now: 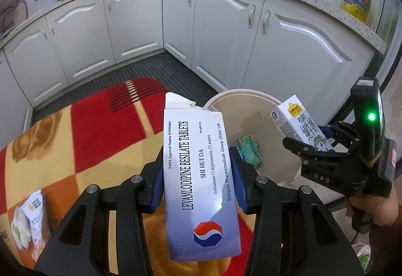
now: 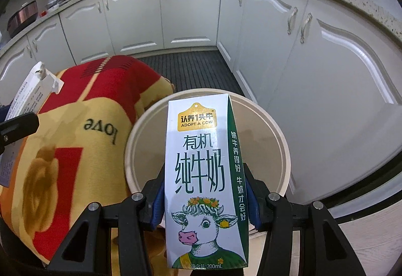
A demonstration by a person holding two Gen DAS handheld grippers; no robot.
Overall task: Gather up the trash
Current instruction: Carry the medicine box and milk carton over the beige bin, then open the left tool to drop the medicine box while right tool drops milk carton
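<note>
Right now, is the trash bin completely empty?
No: in the left wrist view a green crumpled item already lies at the bottom of the bin.

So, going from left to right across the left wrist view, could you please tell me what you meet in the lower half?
Snack packets → tablet box in the left gripper → green item in the bin → milk carton in the right gripper.

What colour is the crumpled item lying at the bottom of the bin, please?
Teal green; the crumpled item shows best in the left wrist view, inside the cream bin.
</note>
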